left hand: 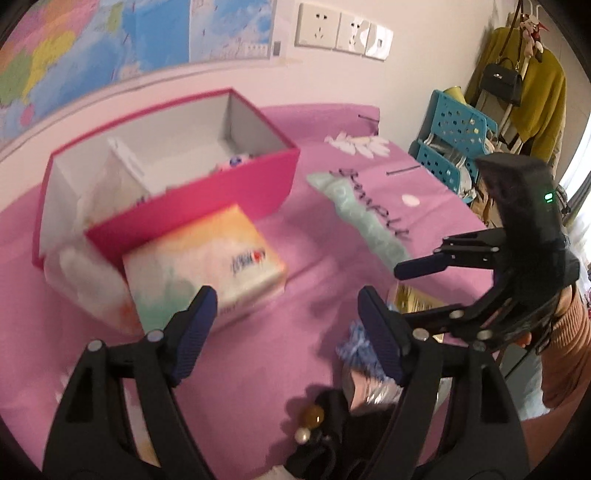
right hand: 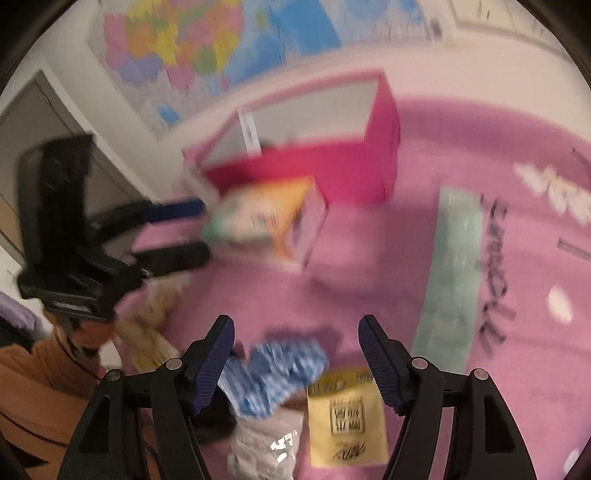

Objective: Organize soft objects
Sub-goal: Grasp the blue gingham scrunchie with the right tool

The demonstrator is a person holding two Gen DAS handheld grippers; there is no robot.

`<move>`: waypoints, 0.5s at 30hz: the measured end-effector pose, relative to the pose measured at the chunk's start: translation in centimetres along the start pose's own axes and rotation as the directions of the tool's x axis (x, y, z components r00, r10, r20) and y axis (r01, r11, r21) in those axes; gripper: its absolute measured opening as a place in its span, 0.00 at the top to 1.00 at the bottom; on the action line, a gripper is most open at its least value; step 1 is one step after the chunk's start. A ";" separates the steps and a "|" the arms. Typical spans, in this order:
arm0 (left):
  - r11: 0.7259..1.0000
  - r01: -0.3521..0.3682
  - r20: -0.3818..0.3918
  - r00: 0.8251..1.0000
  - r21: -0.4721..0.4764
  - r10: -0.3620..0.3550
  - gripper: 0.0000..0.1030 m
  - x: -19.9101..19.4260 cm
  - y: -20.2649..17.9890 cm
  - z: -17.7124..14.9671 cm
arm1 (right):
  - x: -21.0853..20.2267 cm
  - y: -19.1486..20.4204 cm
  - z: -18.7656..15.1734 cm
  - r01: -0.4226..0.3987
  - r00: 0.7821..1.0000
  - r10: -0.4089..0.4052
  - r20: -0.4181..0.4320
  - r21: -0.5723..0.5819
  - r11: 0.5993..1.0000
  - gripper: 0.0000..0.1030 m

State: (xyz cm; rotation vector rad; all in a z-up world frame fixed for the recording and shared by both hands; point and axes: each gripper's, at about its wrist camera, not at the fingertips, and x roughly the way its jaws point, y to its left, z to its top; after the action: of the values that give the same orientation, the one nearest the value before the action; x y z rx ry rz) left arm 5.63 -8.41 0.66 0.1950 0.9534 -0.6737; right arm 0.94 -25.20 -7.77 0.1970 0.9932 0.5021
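Note:
An open pink box with white dividers stands on the pink bedsheet. A pastel tissue pack lies against its front, and a white soft pack sits at its left corner. My left gripper hovers open just before the tissue pack, with nothing between its fingers. A blue-and-white cloth and a yellow packet lie under my right gripper, which is open and apart from them. The box and tissue pack appear blurred in the right wrist view. Each gripper shows in the other's view, the right and the left.
A black pouch with beads and a silvery plastic bag lie near the bed's front edge. Blue crates and a rack with a yellow garment stand at the right. A map and wall sockets are behind. An orange sleeve is at the left.

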 end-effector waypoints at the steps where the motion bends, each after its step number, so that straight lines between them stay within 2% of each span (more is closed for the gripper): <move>1: 1.000 0.007 -0.006 1.000 -0.010 -0.007 0.23 0.0 0.1 -0.4 | 0.8 0.1 -0.3 0.015 0.999 -0.016 -0.032 -0.008 1.000 0.31; 6: 0.999 0.017 -0.018 1.000 -0.035 -0.018 0.23 -0.1 0.2 -2.1 | 3.3 0.4 -1.0 0.023 0.993 -0.026 -0.113 -0.030 0.999 0.31; 8: 0.999 0.028 -0.021 0.999 -0.041 -0.029 0.23 -0.2 0.2 -2.6 | 3.7 0.3 -1.0 0.019 0.992 -0.023 -0.123 -0.036 0.999 0.37; 13: 0.997 0.066 -0.040 0.997 -0.051 -0.068 0.23 0.2 0.1 -3.3 | 3.9 -0.2 -1.2 -0.015 0.990 0.012 -0.138 -0.021 1.000 0.76; 15: 0.995 0.085 -0.053 0.995 -0.056 -0.088 0.23 0.5 0.0 -3.5 | 3.7 -0.2 -1.3 -0.026 0.992 0.023 -0.126 -0.022 0.999 0.83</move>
State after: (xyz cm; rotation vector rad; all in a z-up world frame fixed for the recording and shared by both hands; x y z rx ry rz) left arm 3.41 -7.12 -1.76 0.1260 1.0362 -0.7244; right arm 1.54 -23.67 -11.33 0.1578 1.1087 0.5536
